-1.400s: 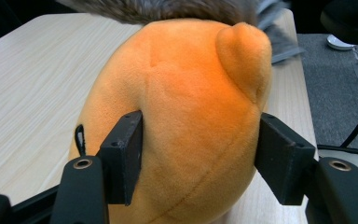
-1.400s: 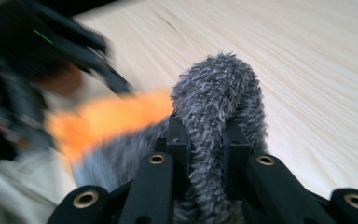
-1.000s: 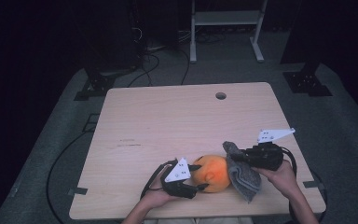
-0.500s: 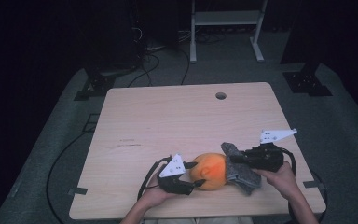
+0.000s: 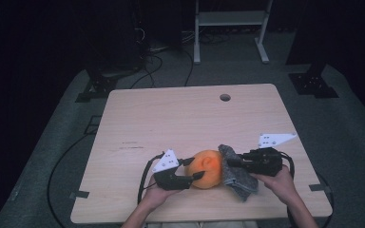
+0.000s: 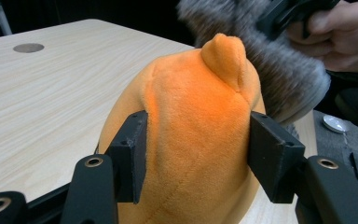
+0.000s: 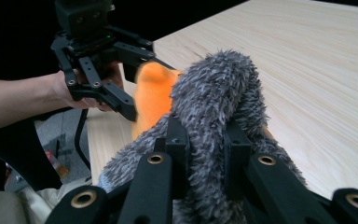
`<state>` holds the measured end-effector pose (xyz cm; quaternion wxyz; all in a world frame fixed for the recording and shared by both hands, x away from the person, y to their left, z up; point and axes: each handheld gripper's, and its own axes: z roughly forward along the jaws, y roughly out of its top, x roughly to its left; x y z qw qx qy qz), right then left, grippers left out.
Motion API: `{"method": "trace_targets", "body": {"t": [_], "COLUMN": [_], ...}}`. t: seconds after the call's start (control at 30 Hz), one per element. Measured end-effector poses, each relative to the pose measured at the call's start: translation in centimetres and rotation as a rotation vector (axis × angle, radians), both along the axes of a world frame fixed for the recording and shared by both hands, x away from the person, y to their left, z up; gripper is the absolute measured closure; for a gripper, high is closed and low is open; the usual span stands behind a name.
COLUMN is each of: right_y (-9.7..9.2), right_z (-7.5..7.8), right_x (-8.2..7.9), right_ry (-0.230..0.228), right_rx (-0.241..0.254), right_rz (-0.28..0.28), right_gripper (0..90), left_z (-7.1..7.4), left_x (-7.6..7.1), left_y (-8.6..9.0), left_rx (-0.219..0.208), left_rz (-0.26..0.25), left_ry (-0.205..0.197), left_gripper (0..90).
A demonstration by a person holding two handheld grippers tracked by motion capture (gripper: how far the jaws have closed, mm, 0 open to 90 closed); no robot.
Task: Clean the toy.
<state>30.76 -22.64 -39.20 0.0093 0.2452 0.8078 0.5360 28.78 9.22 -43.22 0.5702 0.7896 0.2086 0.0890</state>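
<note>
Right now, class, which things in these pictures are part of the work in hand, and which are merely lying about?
In the work:
orange plush toy, clamped by the left gripper
grey fuzzy cloth, pinched by the right gripper

Lying about:
white frame on the floor behind the table
floor cables

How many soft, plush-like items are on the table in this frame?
2. An orange plush toy sits near the table's front edge, clamped by the left gripper. A grey fuzzy cloth lies against its right side, pinched by the right gripper.

Orange plush toy (image 5: pixel 208 168), shaggy grey cloth (image 5: pixel 237 178)
</note>
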Motion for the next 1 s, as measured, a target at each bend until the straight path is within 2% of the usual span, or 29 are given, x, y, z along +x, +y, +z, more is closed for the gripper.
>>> {"method": "trace_targets", "body": {"t": [0.07,0.13,0.2,0.23,0.27,0.33,0.37,0.4,0.43,0.53,0.57,0.6,0.67,0.73,0.77,0.8,0.87,0.93,1.0], "right_y": [0.8,1.3,1.3,1.3,1.5,2.4,3.0,3.6,3.9,3.0,2.5,2.2,2.2,2.3,2.3,2.3,2.7,3.4,3.9], "right_z": [-0.9,-1.5,-1.1,-0.8,-0.4,0.3,0.6,0.8,0.8,0.2,0.0,0.0,0.1,0.1,0.2,0.4,1.0,1.5,1.9], "right_x": [0.3,0.4,0.2,0.0,-0.3,-1.0,-1.3,-1.6,-1.7,-1.2,-1.0,-1.0,-1.2,-1.2,-1.2,-1.3,-1.8,-2.3,-2.5], "right_ry": [0.010,0.020,0.006,-0.005,-0.008,-0.040,-0.060,-0.081,-0.099,-0.090,-0.070,-0.071,-0.081,-0.082,-0.082,-0.092,-0.123,-0.155,-0.173], "right_rx": [-0.072,-0.098,-0.089,-0.069,-0.034,-0.017,-0.014,-0.032,-0.063,-0.095,-0.087,-0.092,-0.101,-0.099,-0.097,-0.086,-0.089,-0.082,-0.073], "right_rz": [-0.017,-0.024,-0.025,-0.020,0.010,0.043,0.065,0.069,0.061,0.015,0.009,0.006,0.013,0.030,0.034,0.033,0.028,0.040,0.040], "right_gripper": [76.4,76.4,76.4,76.4,76.4,76.3,76.3,76.2,76.3,76.5,76.5,76.5,76.5,76.5,76.5,76.4,76.3,76.2,76.2], "left_z": [-0.3,-0.5,-0.5,-0.5,-0.5,-0.6,-0.7,-0.6,-0.6,-0.3,-0.2,-0.1,0.0,-0.3,-0.5,-0.7,-0.6,-0.3,0.2], "left_x": [-0.1,-0.1,-0.1,-0.1,-0.1,-0.3,-0.5,-0.7,-0.7,-0.4,-0.2,-0.1,0.0,0.2,0.3,0.3,0.0,-0.9,-1.3], "left_y": [-0.5,-0.9,-1.0,-1.1,-1.2,-2.0,-2.3,-2.4,-2.2,-1.2,-1.0,-0.9,-1.2,-1.9,-2.1,-2.1,-2.3,-2.8,-3.0], "left_rx": [0.035,0.071,0.078,0.083,0.086,0.094,0.107,0.118,0.116,0.091,0.079,0.073,0.106,0.189,0.189,0.179,0.180,0.207,0.210], "left_rz": [-0.020,-0.025,-0.006,0.007,0.015,0.010,0.002,0.001,-0.007,-0.051,-0.090,-0.098,-0.054,-0.007,-0.002,0.009,0.025,0.040,0.049], "left_ry": [0.003,-0.011,-0.013,-0.016,-0.024,-0.031,-0.049,-0.062,-0.055,-0.039,-0.011,0.005,0.006,-0.008,-0.002,-0.003,-0.040,-0.122,-0.150], "left_gripper": [39.8,30.1,26.0,26.7,30.2,33.4,34.4,35.4,36.0,36.0,35.6,31.6,22.7,13.0,10.8,12.8,26.1,36.9,42.3]}}
